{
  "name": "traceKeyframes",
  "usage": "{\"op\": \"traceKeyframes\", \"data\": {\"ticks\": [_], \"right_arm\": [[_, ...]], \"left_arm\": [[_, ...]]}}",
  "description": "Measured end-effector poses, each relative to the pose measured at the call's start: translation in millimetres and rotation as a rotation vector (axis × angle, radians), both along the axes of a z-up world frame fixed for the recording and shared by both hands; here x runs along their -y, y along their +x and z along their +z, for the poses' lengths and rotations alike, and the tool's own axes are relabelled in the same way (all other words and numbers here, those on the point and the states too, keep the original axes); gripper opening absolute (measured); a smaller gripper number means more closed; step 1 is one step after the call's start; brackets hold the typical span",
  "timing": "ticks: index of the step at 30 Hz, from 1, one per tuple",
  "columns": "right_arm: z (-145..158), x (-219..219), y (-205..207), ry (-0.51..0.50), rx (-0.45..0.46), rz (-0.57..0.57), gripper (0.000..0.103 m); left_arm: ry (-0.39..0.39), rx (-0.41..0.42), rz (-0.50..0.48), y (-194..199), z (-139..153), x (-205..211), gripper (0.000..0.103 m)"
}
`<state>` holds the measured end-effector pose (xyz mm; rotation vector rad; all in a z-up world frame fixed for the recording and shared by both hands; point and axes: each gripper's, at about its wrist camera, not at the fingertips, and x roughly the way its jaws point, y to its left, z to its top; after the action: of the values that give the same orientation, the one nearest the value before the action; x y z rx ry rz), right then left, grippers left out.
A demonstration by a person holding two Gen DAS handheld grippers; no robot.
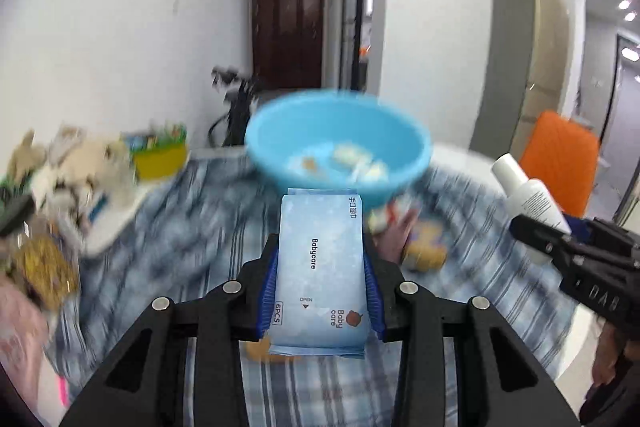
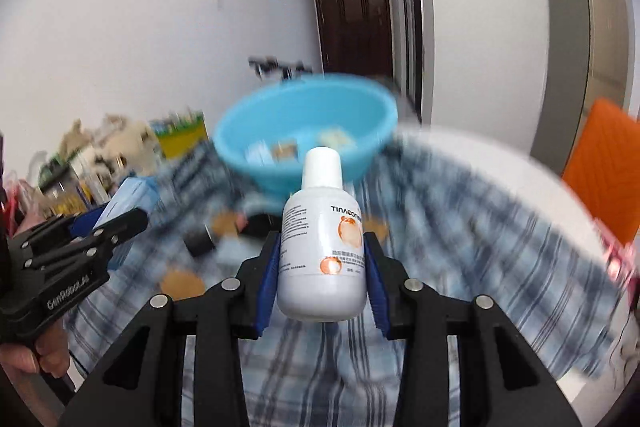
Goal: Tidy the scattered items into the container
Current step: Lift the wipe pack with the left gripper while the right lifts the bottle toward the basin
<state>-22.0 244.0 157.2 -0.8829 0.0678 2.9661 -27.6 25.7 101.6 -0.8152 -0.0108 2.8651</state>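
Observation:
My left gripper (image 1: 320, 267) is shut on a light blue Babycare wet-wipe pack (image 1: 320, 259), held above the table in front of the blue plastic basin (image 1: 280, 163). My right gripper (image 2: 322, 259) is shut on a white bottle with an orange logo (image 2: 322, 259), also held up before the basin (image 2: 240, 151). The basin holds a few small packets. The bottle shows at the right of the left wrist view (image 1: 528, 191), and the wipe pack at the left of the right wrist view (image 2: 132, 195). Small items lie scattered on the blue plaid cloth (image 2: 460, 227).
A pile of toys and a yellow-green box (image 1: 160, 155) crowd the table's left side. An orange chair (image 1: 560, 155) stands at the right. Orange snack packets (image 2: 182, 283) and a small black object (image 2: 200, 243) lie on the cloth. Both views are motion-blurred.

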Motion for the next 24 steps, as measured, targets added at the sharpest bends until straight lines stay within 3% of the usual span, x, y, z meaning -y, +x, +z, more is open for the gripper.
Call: {"op": "traceKeyframes", "data": {"ticks": [4, 9, 14, 18, 24], "right_arm": [[56.7, 10.9, 2.1, 0.047, -0.114, 0.015, 0.038], [106.8, 24.4, 9.4, 0.086, -0.224, 0.03, 0.038], [115.4, 34.8, 16.9, 0.097, -0.264, 0.046, 0.038], [102.1, 35.6, 21.0, 0.077, -0.25, 0.059, 0.038], [100.1, 30.5, 13.7, 0.056, -0.249, 0.065, 0.038]], "left_arm": [[-0.002, -0.12, -0.003, -4.9, 66.4, 4.0, 0.04], [0.039, -0.186, -0.013, -1.8, 112.8, 13.2, 0.04], [-0.031, -0.219, 0.011, 8.4, 114.9, 9.4, 0.04], [0.0, -0.186, -0.028, 11.9, 106.5, 14.3, 0.04], [0.022, -0.217, -0.053, 8.9, 112.1, 8.9, 0.04]]}}
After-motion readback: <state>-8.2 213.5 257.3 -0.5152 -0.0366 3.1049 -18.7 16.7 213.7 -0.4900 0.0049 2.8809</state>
